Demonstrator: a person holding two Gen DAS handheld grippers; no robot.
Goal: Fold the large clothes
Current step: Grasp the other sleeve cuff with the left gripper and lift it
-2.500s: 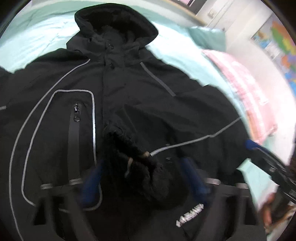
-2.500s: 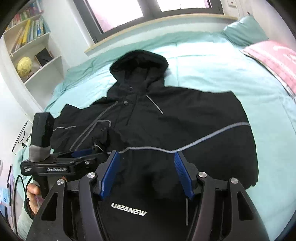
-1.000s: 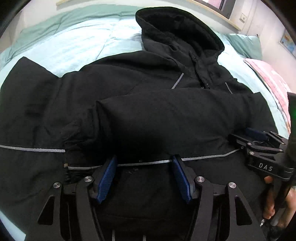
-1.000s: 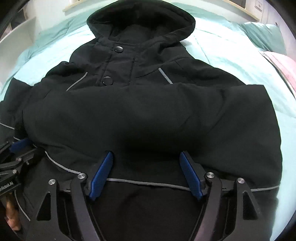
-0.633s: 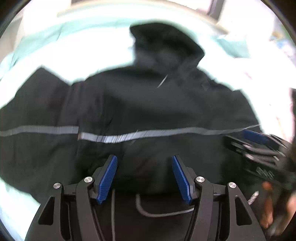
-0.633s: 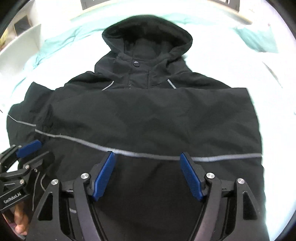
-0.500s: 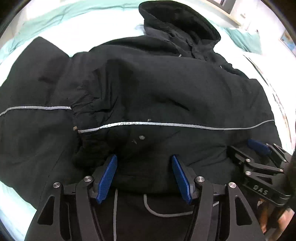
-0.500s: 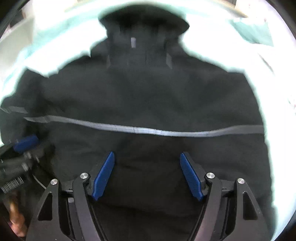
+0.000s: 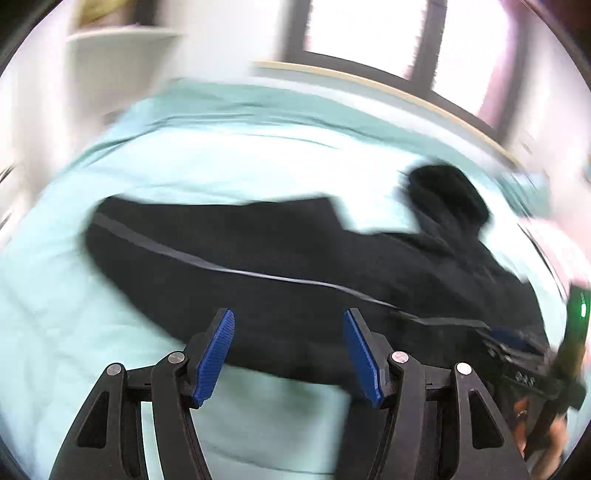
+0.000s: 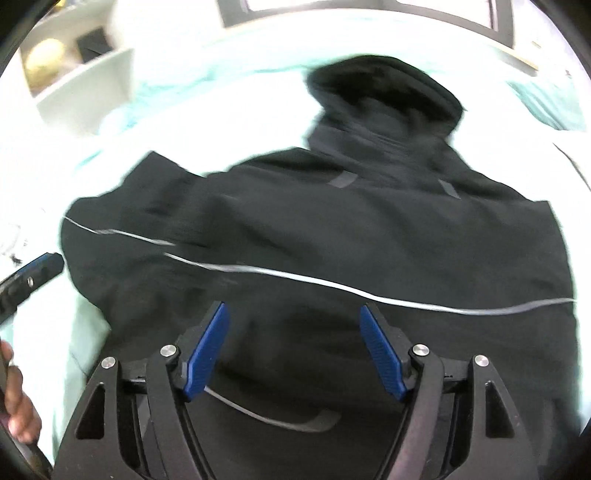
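Observation:
A black hooded jacket [image 10: 369,236] lies on the mint bed, hood [image 10: 384,88] at the far side, sleeves folded across the body, a thin grey stripe running across it. It also shows in the left wrist view [image 9: 295,266], blurred. My left gripper [image 9: 288,347] is open and empty above the jacket's left sleeve end, near the bedsheet. My right gripper [image 10: 293,350] is open and empty over the jacket's lower body. The right gripper also shows at the right edge of the left wrist view [image 9: 517,354]; the left gripper's tip shows at the left edge of the right wrist view [image 10: 40,269].
The mint bedsheet [image 9: 221,155] surrounds the jacket. A window [image 9: 369,33] runs behind the bed. A white shelf [image 10: 85,81] with a yellowish ball stands at the far left. A teal pillow [image 10: 550,103] lies at the far right.
Both grippers have pulled back from the jacket. The left one has swung left toward the sleeve end and bare sheet. Both stay open and empty.

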